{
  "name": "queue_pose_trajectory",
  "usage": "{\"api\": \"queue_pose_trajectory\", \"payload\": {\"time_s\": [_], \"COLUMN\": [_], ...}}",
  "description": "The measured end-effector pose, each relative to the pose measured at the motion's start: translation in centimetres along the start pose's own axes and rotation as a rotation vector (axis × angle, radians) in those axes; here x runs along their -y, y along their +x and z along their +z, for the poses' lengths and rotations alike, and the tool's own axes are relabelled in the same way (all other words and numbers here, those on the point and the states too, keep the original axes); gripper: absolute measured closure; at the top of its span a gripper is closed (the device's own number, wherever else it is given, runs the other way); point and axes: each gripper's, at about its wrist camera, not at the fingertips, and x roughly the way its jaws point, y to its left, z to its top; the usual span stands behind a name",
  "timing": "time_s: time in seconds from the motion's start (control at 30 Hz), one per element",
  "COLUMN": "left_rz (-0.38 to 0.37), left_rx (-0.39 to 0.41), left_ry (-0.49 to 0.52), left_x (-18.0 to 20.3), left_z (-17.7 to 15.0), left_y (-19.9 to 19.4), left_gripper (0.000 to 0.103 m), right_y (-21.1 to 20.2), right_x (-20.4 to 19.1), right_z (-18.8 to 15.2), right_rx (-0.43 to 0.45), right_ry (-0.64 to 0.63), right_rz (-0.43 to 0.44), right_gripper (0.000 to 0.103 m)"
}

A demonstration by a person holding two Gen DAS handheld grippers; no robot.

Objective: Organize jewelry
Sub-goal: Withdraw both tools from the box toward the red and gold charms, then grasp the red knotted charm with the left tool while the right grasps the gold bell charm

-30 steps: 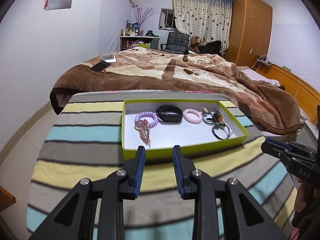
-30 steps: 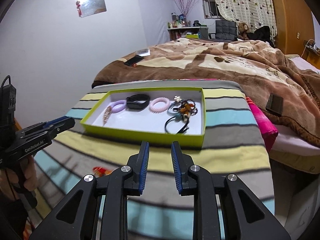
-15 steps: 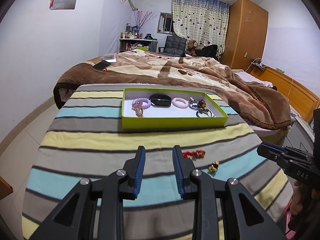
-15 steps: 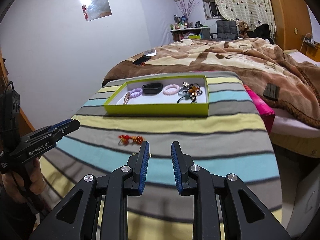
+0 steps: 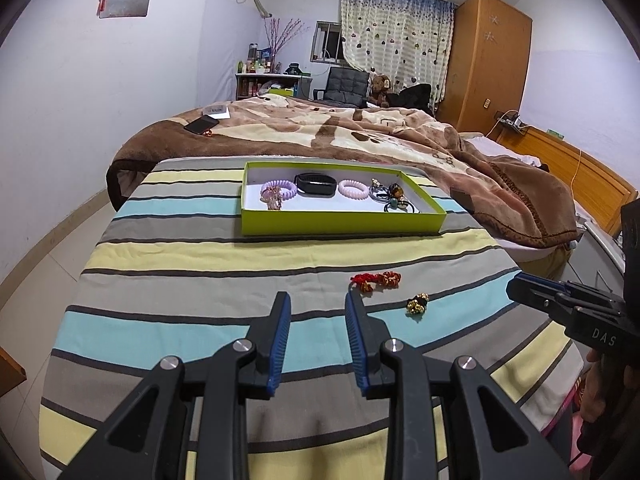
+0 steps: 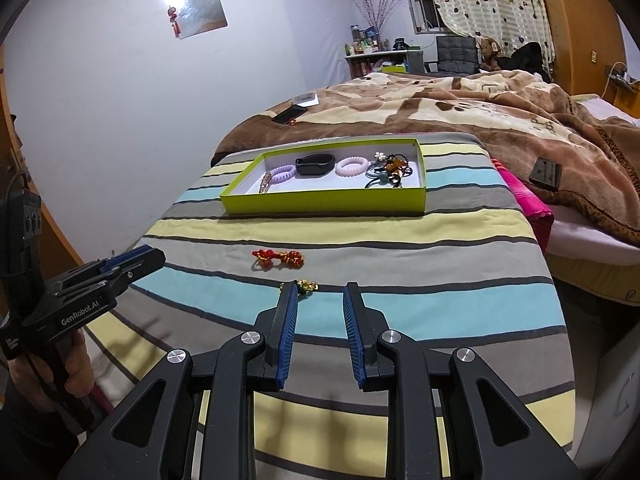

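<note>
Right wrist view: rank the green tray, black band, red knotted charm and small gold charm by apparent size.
1. Green tray, clearly largest.
2. Black band and red knotted charm: similar; the charm lies nearer the camera, so unranked.
3. Small gold charm, partly hidden behind a gripper finger.

Tray (image 5: 340, 225): lime green, shallow, holding hair ties and a black band.
Red ornament (image 5: 376, 280): loose, near tray's front.
Gold ornament (image 5: 417, 305): beyond the red one from the tray.
</note>
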Motion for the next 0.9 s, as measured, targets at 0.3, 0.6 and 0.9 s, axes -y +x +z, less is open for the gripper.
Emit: {"api": "queue_pose_trajectory", "payload": {"time_s": [0.3, 0.6, 0.9], "left_rz": [-0.007, -0.012, -0.012], "left_rx": [-0.008, -0.025, -0.032], "left_ry": [0.002, 0.002, -0.014], "left_x": [0.1, 0.1, -0.6], "left_z": [-0.4, -0.5, -0.6], "left_y": [0.2, 0.9, 1.3], "left_gripper": [0.074, 0.074, 0.073], "right_y": [0.4, 2.0, 4.8], "right_x": [-0.5, -1.0, -2.0], "right_z": [-0.3, -0.4, -0.5], "right_rx": [-0.017, -0.054, -0.107], "right_ry": [-0.007, -0.020, -0.030], "right_rz": [0.004, 0.019, 0.021], "right_gripper": [0.078, 0.071, 0.067]}}
